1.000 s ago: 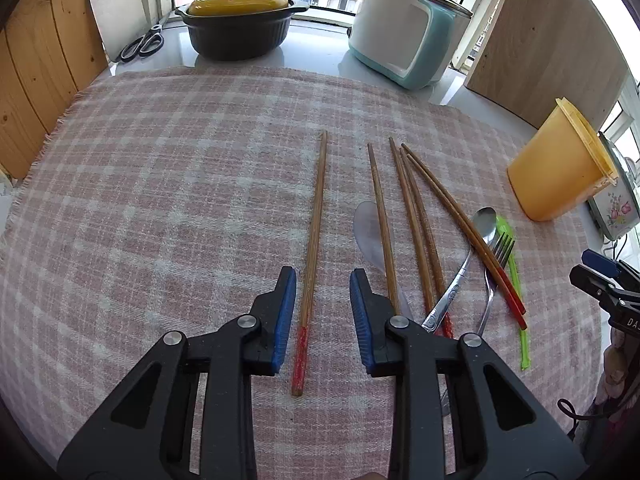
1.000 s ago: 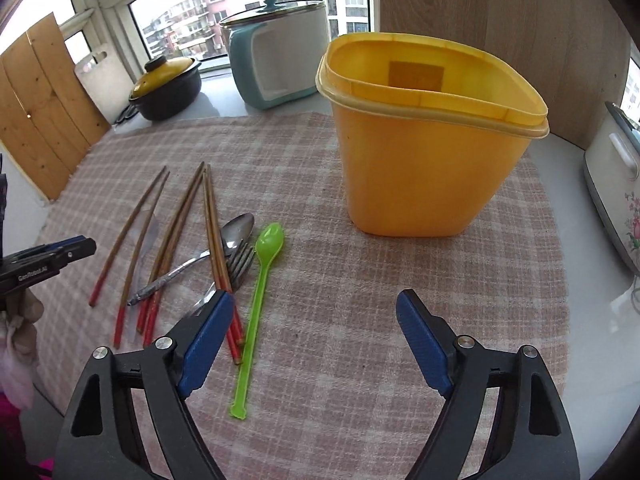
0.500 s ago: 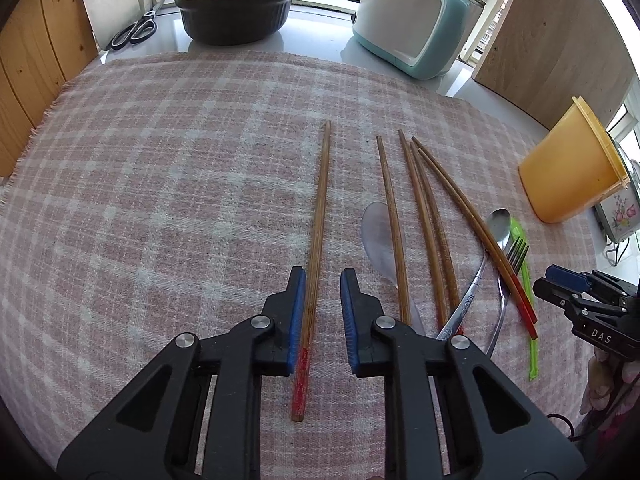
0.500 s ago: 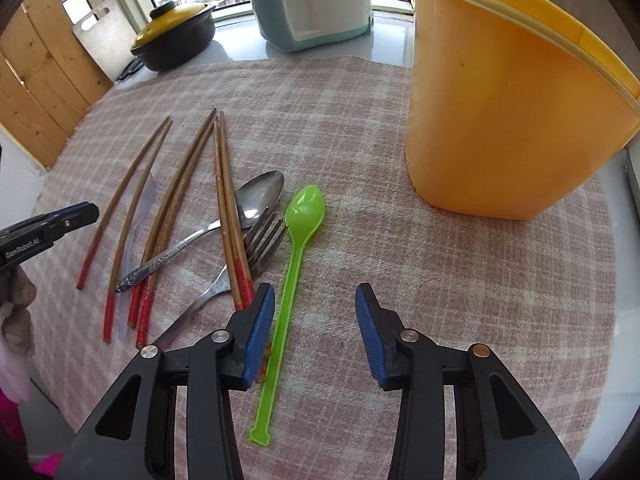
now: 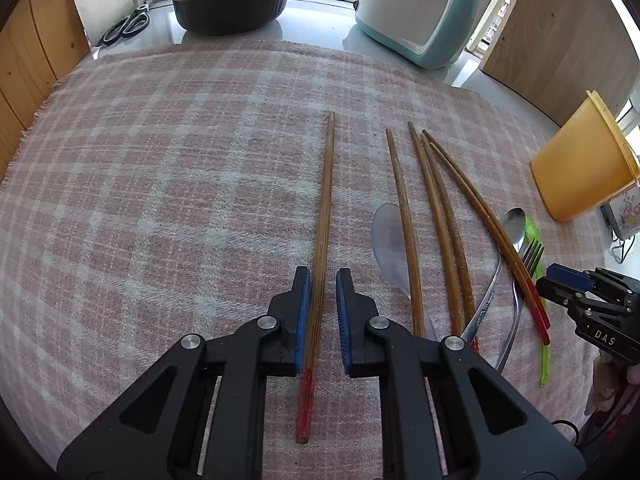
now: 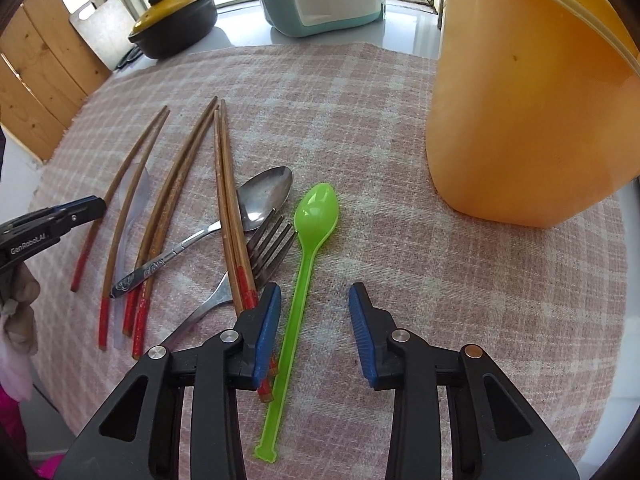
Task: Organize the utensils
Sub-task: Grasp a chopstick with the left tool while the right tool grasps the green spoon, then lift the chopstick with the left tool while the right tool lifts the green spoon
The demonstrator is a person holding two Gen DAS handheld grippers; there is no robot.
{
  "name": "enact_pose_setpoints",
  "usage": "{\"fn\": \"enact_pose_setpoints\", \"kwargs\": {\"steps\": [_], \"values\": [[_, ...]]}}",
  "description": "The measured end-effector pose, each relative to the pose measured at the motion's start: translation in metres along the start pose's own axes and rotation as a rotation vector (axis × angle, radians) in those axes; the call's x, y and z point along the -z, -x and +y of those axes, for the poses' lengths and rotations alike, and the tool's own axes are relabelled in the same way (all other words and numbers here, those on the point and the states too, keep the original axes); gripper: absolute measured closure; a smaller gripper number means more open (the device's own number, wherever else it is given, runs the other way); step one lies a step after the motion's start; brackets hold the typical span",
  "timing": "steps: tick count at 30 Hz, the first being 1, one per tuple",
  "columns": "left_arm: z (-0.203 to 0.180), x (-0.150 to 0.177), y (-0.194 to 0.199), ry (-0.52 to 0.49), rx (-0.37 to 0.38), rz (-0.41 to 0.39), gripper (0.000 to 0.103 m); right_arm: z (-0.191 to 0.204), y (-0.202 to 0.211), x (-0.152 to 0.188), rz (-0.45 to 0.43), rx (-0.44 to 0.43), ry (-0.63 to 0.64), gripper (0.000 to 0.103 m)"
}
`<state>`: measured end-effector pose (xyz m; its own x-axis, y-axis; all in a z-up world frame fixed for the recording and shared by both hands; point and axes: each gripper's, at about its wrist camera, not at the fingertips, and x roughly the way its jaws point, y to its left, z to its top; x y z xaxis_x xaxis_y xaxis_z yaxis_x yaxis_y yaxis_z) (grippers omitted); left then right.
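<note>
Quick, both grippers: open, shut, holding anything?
Left gripper: open, closing around the chopstick, not yet clamped.
Right gripper: open, closing around the green spoon, not gripping.

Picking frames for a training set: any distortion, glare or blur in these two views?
Left wrist view: fisheye bends the cloth edges, dark corners, bright window behind the pot, chopsticks sharp. Right wrist view: same curving, yellow tub looms large, green spoon crisp.

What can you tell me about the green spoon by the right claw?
The green spoon is translucent bright green plastic with an oval bowl, a long thin handle and a small flared end. It lies flat on the checked cloth, bowl pointing away, beside the fork. Its handle runs between the right claw's blue pads, ungripped.
</note>
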<state>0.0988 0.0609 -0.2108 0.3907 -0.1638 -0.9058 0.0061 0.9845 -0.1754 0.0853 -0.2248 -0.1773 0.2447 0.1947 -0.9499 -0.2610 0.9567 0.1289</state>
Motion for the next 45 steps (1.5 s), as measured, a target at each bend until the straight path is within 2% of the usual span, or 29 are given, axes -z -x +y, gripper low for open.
{"fn": "enact_pose_setpoints", "kwargs": {"steps": [4,7,9,14,32,45], "values": [[0.000,0.000,-0.004,-0.005,-0.006,0.002,0.095,0.005,-0.002,-0.003,0.004,0.036,0.035,0.076],[0.002,0.000,-0.005,0.002,0.001,0.000,0.097,0.008,-0.003,-0.003,0.000,0.068,0.060,0.085],[0.004,0.000,-0.005,0.008,0.009,0.000,0.097,0.005,-0.003,-0.004,-0.001,0.064,0.055,0.093],[0.005,0.001,-0.003,0.019,0.014,-0.002,0.098,-0.002,-0.002,-0.006,-0.007,0.030,0.020,0.097],[0.004,0.001,0.025,0.054,0.033,-0.054,0.098,-0.016,0.028,0.004,-0.080,-0.018,-0.047,0.098],[-0.021,-0.005,0.065,0.009,0.081,-0.133,0.098,-0.009,0.072,0.000,-0.185,-0.004,-0.032,0.098]]}}
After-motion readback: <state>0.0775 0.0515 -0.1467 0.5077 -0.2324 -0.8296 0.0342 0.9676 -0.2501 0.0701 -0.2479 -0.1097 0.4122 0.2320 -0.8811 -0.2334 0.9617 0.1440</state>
